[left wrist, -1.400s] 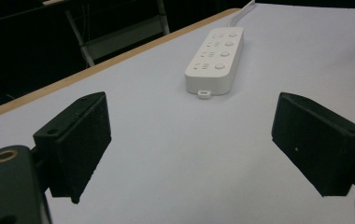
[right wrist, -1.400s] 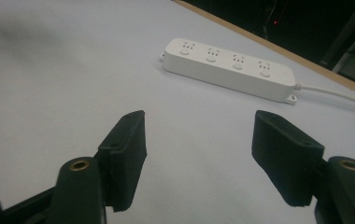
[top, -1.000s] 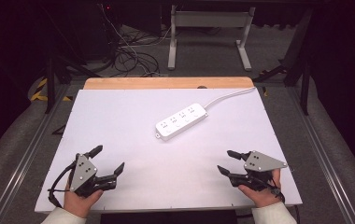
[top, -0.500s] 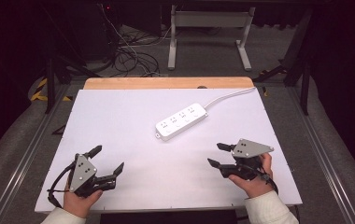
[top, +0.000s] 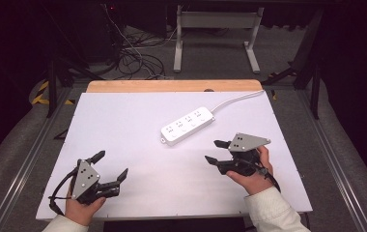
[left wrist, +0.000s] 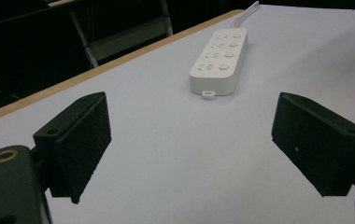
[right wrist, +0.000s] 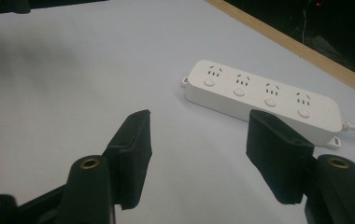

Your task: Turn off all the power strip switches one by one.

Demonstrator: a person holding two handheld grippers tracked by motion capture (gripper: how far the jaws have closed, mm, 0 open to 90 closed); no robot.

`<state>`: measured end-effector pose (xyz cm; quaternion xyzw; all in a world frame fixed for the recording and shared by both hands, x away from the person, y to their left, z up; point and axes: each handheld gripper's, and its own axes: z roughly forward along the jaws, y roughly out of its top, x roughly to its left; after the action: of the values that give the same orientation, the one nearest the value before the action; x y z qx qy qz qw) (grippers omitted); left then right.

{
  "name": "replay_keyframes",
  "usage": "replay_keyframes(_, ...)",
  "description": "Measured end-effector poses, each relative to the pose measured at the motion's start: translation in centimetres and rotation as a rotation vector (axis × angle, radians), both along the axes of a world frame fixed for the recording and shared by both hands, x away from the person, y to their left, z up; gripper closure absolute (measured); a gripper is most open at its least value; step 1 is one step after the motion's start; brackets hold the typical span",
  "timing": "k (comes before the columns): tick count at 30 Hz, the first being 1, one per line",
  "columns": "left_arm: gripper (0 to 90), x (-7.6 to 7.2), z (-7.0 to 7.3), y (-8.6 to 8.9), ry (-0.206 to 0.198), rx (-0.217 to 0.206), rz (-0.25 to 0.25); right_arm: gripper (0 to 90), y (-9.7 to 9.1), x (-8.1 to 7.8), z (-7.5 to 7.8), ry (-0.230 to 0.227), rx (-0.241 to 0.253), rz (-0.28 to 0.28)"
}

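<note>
Near the far-centre of the white table top [top: 123, 125], a white power strip [top: 187, 125] is lying flat and slanted, four socket sets and four round buttons facing up, its cable [top: 234, 99] running off toward the far right corner by the wooden edge strip [top: 172, 86]. Small mounting tabs are showing at each short end.

Handling judgement: rigid moulded plastic, light to moderate in weight, smooth and probably somewhat slippery against the pads. The body is looking too long to span endwise, so the hold should be going across the narrow width, pads on the two long side walls, near the middle for balance. The trailing cable will likely be dragging and twisting the strip if it is lifted from one end.

The right gripper [top: 216, 151] is hovering just short of the strip's near end, not touching it; its jaws are standing apart with nothing between them, and in the right gripper view [right wrist: 199, 144] the strip is lying just beyond the pads. The hand [top: 251, 174] is gripping it from behind.

The left gripper [top: 110, 164] is resting low near the front left of the table, well apart from the strip, jaws spread wide and empty; in the left gripper view [left wrist: 189, 140] the strip [left wrist: 220, 58] is sitting far ahead.

Beyond the table, dark floor with loose cables [top: 133, 58] and a metal stand [top: 215, 34].
</note>
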<state>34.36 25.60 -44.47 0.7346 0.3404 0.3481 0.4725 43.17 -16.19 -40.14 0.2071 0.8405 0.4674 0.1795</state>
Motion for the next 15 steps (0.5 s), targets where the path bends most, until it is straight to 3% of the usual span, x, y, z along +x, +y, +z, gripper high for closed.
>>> replay_keyframes(9, 12.8, 0.0, 0.0, 0.1, -0.003, 0.001, 0.002, 43.3, 2.1, 1.1, 0.5, -0.005, -0.024, 0.036)
replay_keyframes(13, 13.0, 0.1, -0.1, 0.2, -0.002, 0.002, 0.001, 52.0, 2.2, 1.1, 0.5, 0.008, -0.037, 0.033)
replay_keyframes(14, 13.0, 0.1, 0.0, 0.2, -0.004, 0.003, 0.002, 63.0, 2.2, 1.2, 0.5, -0.014, -0.059, 0.052)
replay_keyframes(15, 13.0, 0.1, 0.0, 0.2, -0.007, 0.004, 0.002, 63.0, 2.2, 1.2, 0.5, -0.014, -0.059, 0.052)
